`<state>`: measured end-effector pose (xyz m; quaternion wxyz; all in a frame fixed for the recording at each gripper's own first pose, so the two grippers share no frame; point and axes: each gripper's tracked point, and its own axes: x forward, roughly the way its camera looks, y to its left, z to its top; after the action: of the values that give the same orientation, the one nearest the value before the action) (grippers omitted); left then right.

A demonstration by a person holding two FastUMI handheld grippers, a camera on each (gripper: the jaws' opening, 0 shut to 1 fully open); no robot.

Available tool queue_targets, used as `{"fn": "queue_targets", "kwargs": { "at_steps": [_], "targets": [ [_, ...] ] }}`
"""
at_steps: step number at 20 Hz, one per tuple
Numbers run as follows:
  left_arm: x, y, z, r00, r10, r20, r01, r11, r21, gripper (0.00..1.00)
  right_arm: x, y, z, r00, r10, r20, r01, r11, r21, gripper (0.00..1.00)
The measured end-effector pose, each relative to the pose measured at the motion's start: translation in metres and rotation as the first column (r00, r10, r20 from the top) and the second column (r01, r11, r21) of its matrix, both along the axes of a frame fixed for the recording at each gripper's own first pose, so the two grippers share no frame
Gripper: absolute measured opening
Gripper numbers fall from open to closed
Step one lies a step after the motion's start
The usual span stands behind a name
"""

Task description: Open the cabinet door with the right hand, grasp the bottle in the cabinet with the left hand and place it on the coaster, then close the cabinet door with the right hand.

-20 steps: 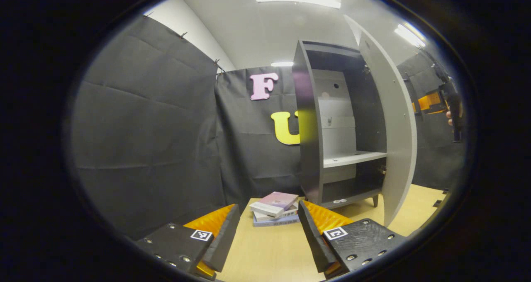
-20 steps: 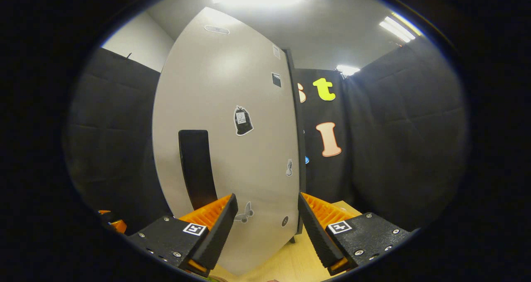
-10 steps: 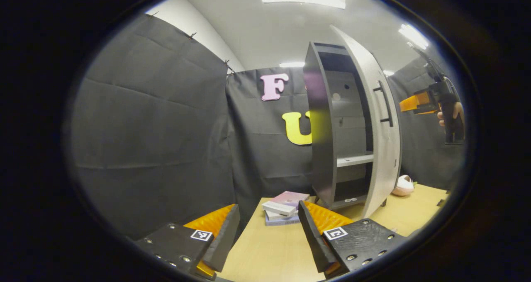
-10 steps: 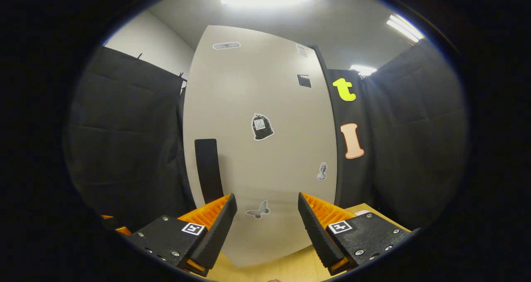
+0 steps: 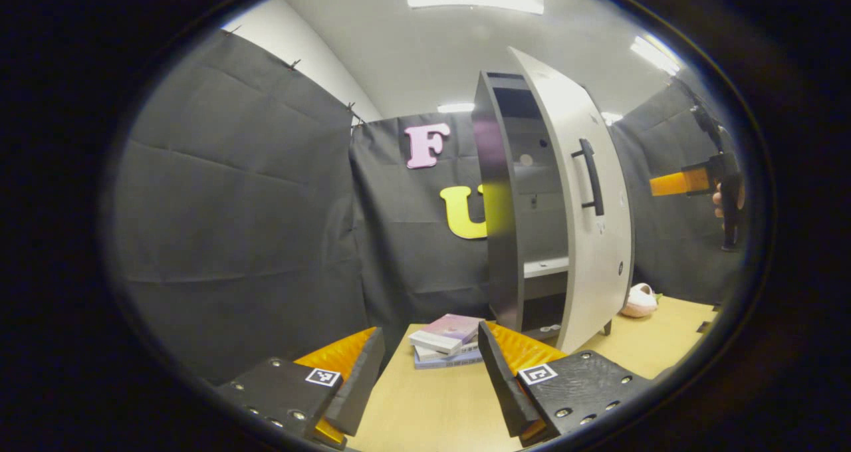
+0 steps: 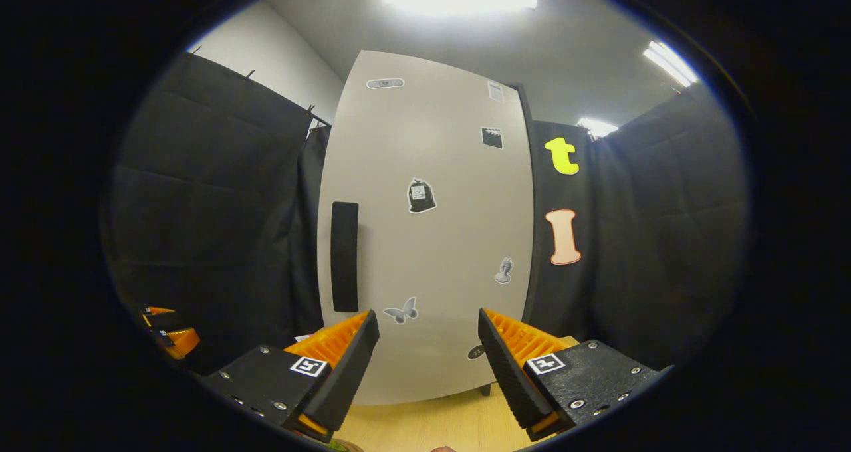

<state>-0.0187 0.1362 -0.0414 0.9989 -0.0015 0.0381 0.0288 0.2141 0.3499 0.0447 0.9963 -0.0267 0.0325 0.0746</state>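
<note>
A tall grey cabinet (image 5: 502, 206) stands on the wooden table, its pale door (image 5: 585, 193) nearly shut, leaving a narrow gap with a shelf behind. The door's black handle (image 5: 590, 176) faces outward. My left gripper (image 5: 432, 379) is open and holds nothing, low over the table. In the right gripper view the door (image 6: 432, 239) with its stickers stands just ahead, the handle (image 6: 344, 256) at its left. My right gripper (image 6: 429, 365) is open, close to the door's lower part; whether it touches the door is unclear. The right gripper (image 5: 691, 181) and the hand holding it appear far right in the left gripper view.
A stack of books (image 5: 445, 339) lies on the table (image 5: 432, 412) left of the cabinet's foot. A small pale plush object (image 5: 639, 300) rests to the right of the cabinet. Black cloth walls close in on all sides. The left gripper (image 6: 166, 329) shows at the far left.
The cabinet door has swung from wide open to nearly shut. The right gripper has followed the door round. The left gripper has stayed low over the table.
</note>
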Motion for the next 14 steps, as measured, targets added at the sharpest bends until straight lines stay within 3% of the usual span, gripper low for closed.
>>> {"fn": "queue_targets", "kwargs": {
  "at_steps": [1, 2, 5, 6, 7, 8, 9, 10, 12, 14],
  "targets": [
    [0.001, -0.009, 0.007, 1.0, 0.002, 0.008, -0.002, 1.0, -0.004, 0.86, -0.003, -0.009, -0.001, 1.0, 0.003, -0.002, -0.003, 1.0, 0.004, 0.93],
    [0.003, -0.018, 0.013, 1.0, 0.005, 0.015, -0.004, 1.0, -0.007, 0.81, -0.007, -0.02, -0.001, 1.0, 0.01, -0.003, -0.01, 1.0, 0.007, 0.93],
    [0.005, -0.048, 0.03, 1.0, 0.009, 0.025, -0.009, 1.0, -0.003, 0.86, -0.017, -0.061, -0.001, 1.0, -0.007, -0.001, 0.007, 1.0, 0.001, 0.93],
    [0.005, -0.058, 0.037, 1.0, 0.007, 0.028, -0.007, 1.0, 0.0, 0.81, -0.02, -0.075, 0.0, 1.0, -0.014, 0.001, 0.014, 1.0, 0.001, 0.93],
    [0.005, -0.068, 0.04, 1.0, 0.006, 0.026, -0.006, 1.0, 0.002, 0.86, -0.023, -0.088, 0.0, 1.0, -0.019, 0.004, 0.019, 1.0, 0.003, 0.93],
    [0.005, -0.077, 0.044, 1.0, 0.009, 0.026, -0.009, 1.0, 0.002, 0.81, -0.025, -0.099, 0.001, 1.0, -0.023, 0.005, 0.023, 1.0, 0.007, 0.93],
    [0.007, -0.086, 0.048, 1.0, 0.009, 0.025, -0.009, 1.0, -0.002, 0.86, -0.027, -0.111, 0.001, 1.0, -0.027, 0.006, 0.027, 1.0, 0.01, 0.93],
    [0.005, -0.097, 0.05, 1.0, 0.005, 0.021, -0.005, 1.0, -0.009, 0.81, -0.03, -0.122, 0.001, 0.999, -0.035, 0.011, 0.034, 0.999, 0.014, 0.93],
    [0.004, -0.116, 0.056, 1.0, -0.007, 0.018, 0.007, 1.0, -0.013, 0.81, -0.038, -0.14, -0.002, 0.999, -0.04, 0.015, 0.04, 0.999, 0.023, 0.93],
    [0.002, -0.13, 0.066, 1.0, -0.011, 0.024, 0.011, 1.0, 0.004, 0.86, -0.043, -0.155, -0.008, 0.999, -0.041, 0.008, 0.04, 0.999, 0.025, 0.93]
  ]
}}
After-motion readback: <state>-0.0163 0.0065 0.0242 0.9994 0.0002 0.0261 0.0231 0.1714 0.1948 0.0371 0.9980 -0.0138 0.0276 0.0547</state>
